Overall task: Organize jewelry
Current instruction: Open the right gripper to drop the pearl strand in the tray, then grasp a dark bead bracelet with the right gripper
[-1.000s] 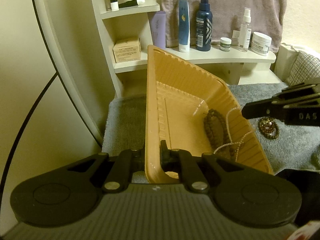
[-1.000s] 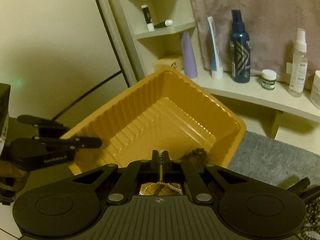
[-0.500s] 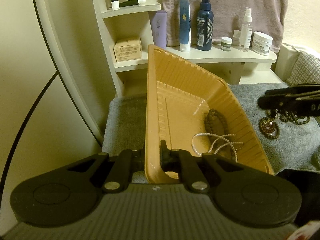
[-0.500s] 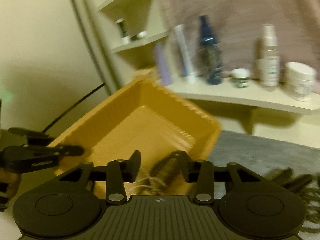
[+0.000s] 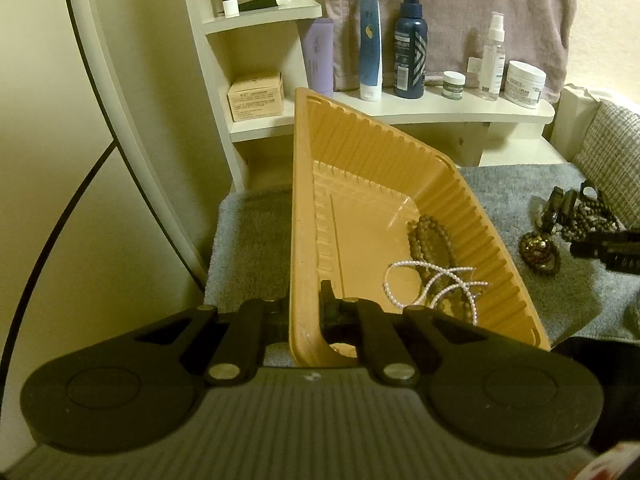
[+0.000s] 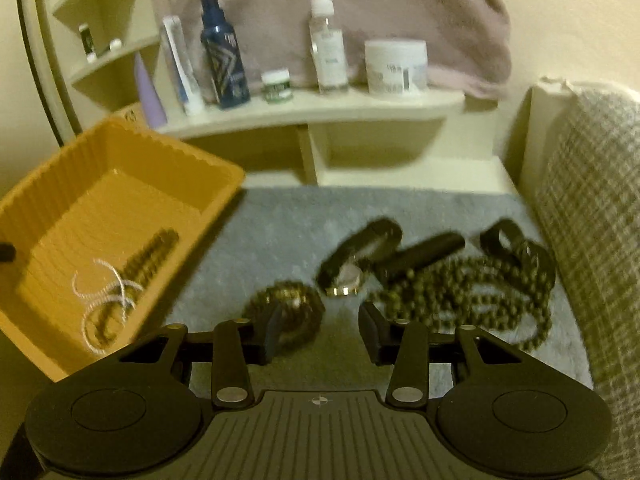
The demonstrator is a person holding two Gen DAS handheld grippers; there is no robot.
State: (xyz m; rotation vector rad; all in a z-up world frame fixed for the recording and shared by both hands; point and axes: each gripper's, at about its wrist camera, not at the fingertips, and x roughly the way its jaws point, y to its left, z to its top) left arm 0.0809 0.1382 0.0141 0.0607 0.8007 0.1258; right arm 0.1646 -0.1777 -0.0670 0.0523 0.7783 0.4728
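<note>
Right wrist view motion-blurred; jar [image 6: 396, 66] label unreadable; watch [image 6: 352, 264] dial indistinct; tray [image 6: 24, 208] cut at left edge.

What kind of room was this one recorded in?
Probably a home dressing or vanity corner. A cream shelf holds a dark blue spray bottle and a white cream jar, a mauve towel hangs behind them, and jewelry lies on a grey mat.

Home bathroom or dressing corner: cream shelf [image 5: 460, 110] stocked with spray bottles [image 5: 409, 42], tubes [image 5: 370, 46], cream jars [image 5: 524, 84]; towel [image 5: 480, 8] hanging behind; grey mat [image 6: 304, 220].
</note>
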